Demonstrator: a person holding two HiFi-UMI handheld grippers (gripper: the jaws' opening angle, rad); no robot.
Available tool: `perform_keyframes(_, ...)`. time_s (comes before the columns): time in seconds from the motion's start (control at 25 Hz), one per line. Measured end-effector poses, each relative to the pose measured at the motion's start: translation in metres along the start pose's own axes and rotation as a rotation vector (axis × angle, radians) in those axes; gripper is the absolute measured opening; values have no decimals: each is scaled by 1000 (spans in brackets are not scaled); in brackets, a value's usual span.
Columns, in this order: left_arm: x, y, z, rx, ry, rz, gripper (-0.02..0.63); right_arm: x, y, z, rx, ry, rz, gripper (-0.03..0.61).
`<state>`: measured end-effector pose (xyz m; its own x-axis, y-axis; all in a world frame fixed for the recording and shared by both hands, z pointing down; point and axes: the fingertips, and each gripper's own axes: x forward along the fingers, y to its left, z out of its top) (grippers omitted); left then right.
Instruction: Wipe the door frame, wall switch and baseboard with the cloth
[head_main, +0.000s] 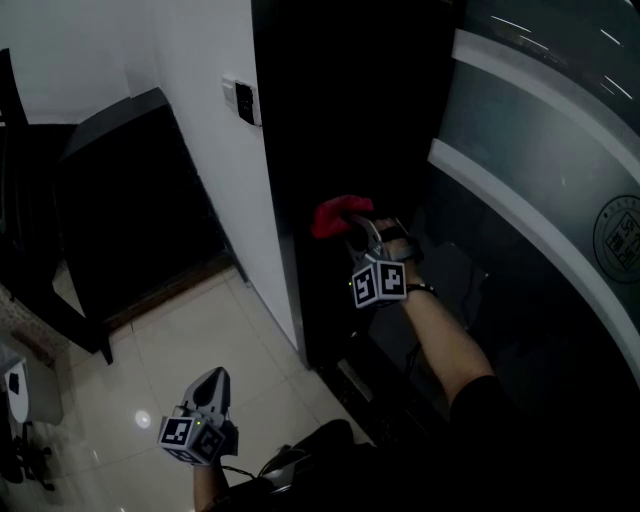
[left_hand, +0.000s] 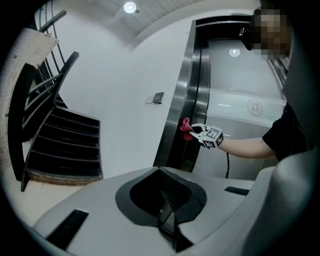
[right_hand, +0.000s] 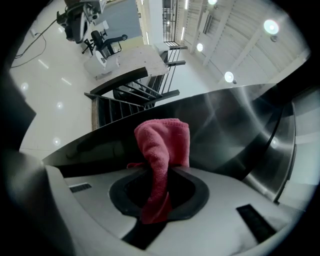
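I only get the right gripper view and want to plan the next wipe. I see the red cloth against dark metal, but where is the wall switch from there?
Observer: In the head view the wall switch sits on the white wall, just left of the door frame.
Operator: Higher or lower than the cloth?
Observer: Higher. The left gripper view shows the red cloth on the frame below switch level.
Operator: Is the left gripper free?
Observer: The left gripper hangs low over the tiled floor. Its own view shows the jaws together with nothing between them.
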<state>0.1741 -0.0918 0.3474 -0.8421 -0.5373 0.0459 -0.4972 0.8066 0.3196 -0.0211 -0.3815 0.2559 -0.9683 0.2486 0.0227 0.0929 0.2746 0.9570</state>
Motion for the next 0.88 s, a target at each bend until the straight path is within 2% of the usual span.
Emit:
perform_keyframes(0.2, -2, 8, -6, -4, 3, 0, -3, 0, 30, -6, 8, 18, 53, 63)
perform_keyframes(0.88, 2, 8, -36, -18, 110, 24, -3, -2, 141, -43, -9, 72, 265, 63)
